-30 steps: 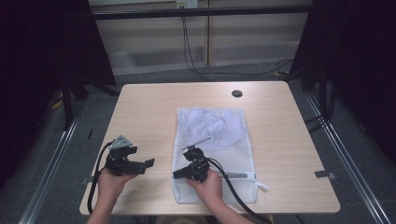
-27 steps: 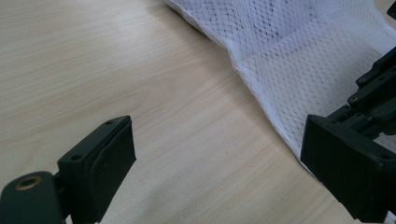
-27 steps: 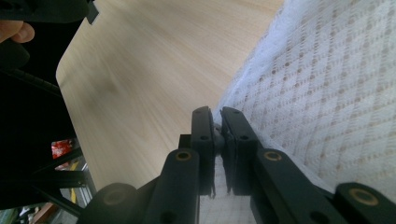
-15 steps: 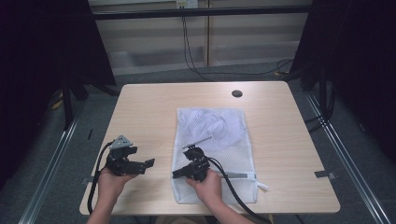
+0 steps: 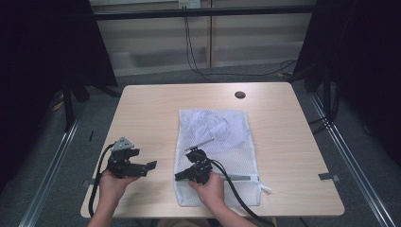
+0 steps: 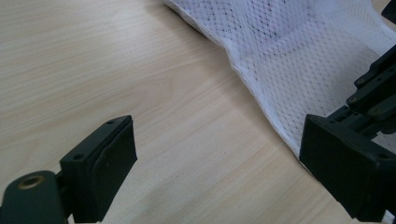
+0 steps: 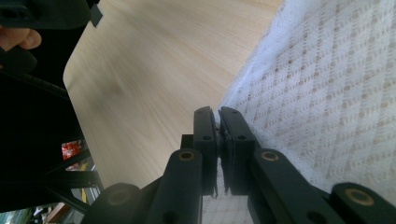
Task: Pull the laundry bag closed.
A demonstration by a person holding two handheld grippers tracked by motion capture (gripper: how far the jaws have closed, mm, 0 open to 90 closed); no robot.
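A white mesh bag [image 5: 231,146] lies flat on the wooden table [image 5: 151,113], with crumpled white cloth inside its far end [image 5: 213,125]. My right gripper [image 5: 179,177] rests on the bag's left edge, shut, with mesh pinched between its jaws [image 7: 218,116]. In the right gripper view the bag [image 7: 336,84] spreads to the right. My left gripper [image 5: 150,165] hovers over bare wood left of the bag, open with nothing between its jaws [image 6: 215,158]. In the left gripper view the bag's edge [image 6: 303,56] runs just past the right jaw, and the right gripper [image 6: 373,88] sits beyond it.
A dark round cable hole [image 5: 239,94] sits near the table's far right edge. A white strap [image 5: 265,188] trails off the bag's near right corner. Both hands are close to the table's front edge. Metal floor rails [image 5: 350,151] flank the table.
The right gripper has shifted slightly at the bag's left edge. The left gripper has stayed where it was.
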